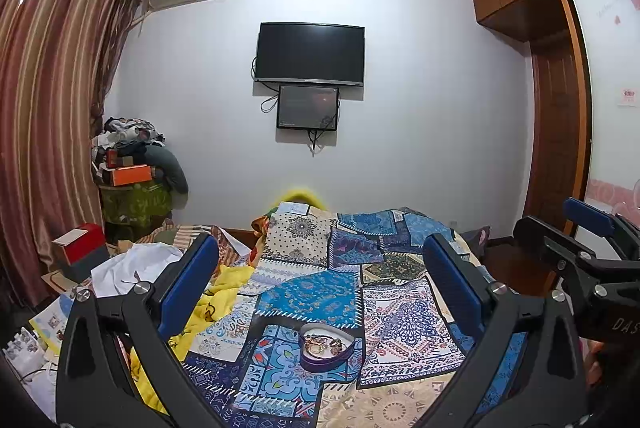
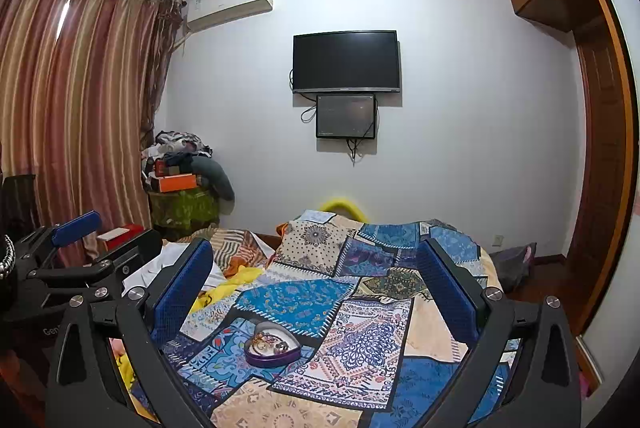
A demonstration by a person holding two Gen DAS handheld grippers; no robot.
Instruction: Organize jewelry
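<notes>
A purple heart-shaped jewelry box (image 1: 326, 348) lies open on the patterned bedspread (image 1: 312, 292), with gold chains and rings (image 1: 322, 343) tangled inside. It also shows in the right wrist view (image 2: 273, 348). My left gripper (image 1: 320, 268) is open and empty, held above and short of the box. My right gripper (image 2: 316, 268) is open and empty, likewise above the box. The right gripper shows at the right edge of the left wrist view (image 1: 588, 240); the left gripper shows at the left edge of the right wrist view (image 2: 80, 240).
A patchwork blue bedspread (image 2: 360, 308) covers the bed. Yellow cloth (image 1: 224, 296), white paper (image 1: 132, 268) and a red box (image 1: 82, 242) lie on the left. A cluttered stool (image 1: 136, 196) stands by the curtain. A TV (image 1: 310, 54) hangs on the far wall; a wardrobe (image 1: 560, 108) stands right.
</notes>
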